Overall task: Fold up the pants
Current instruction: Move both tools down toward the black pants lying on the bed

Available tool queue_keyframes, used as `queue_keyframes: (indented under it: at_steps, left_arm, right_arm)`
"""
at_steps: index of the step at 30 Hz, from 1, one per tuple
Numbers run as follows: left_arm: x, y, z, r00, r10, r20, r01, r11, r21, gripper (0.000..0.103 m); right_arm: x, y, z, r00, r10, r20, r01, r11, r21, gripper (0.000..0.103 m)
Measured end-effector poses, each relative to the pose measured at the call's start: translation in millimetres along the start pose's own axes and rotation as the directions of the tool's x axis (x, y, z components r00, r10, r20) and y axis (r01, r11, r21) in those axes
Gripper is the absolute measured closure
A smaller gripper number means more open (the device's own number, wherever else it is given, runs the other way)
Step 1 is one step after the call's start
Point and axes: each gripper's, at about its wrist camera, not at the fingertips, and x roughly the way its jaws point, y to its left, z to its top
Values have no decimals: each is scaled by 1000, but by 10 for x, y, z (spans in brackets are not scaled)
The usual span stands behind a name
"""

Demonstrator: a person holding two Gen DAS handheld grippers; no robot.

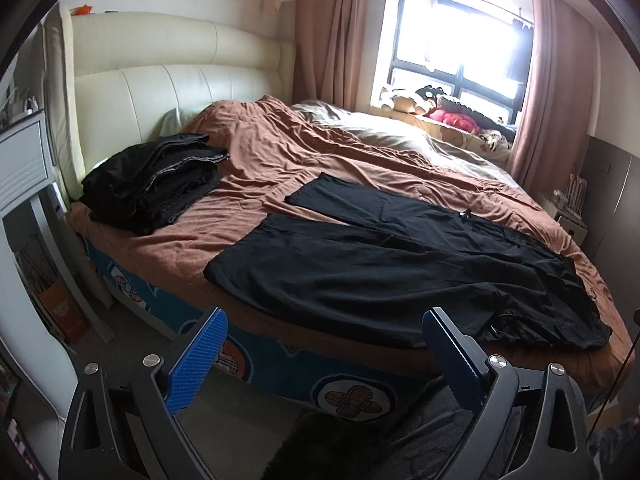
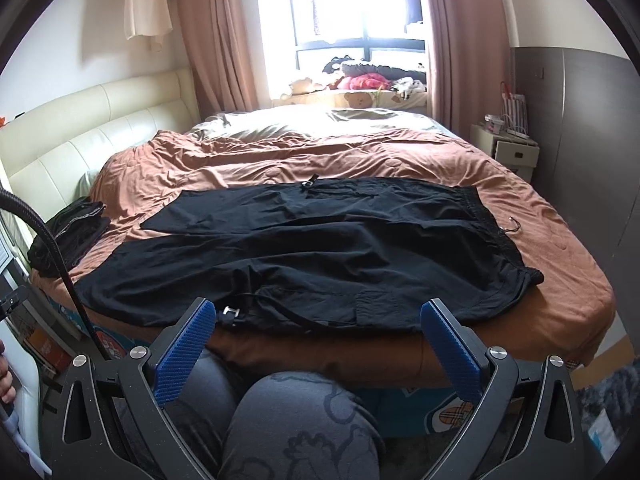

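Right wrist view: pants (image 2: 304, 248) lying spread flat on bed (image 2: 560, 256) — both grippers, right gripper (image 2: 316, 320) and left gripper (image 1: 326, 330), hanging released, grasping nothing — readying a first fold.

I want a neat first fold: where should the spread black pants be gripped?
Judging by the pose, pinch the black pants at the near hem and near waistband corner, coming from the bed's near edge: they lie flat lengthwise along it.
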Motion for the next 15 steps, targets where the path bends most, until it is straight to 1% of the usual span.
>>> queue_keyframes:
  at_steps: [7, 15]
  left_arm:
    - [365, 40, -21, 999, 15, -50, -16, 1000, -20, 5]
    - [761, 192, -56, 995, 26, -98, -33, 997, -74, 5]
  right_arm:
    - [263, -237, 31, 997, -79, -21, 81, 995, 66, 0]
    - [568, -467, 35, 988, -129, -80, 139, 981, 134, 0]
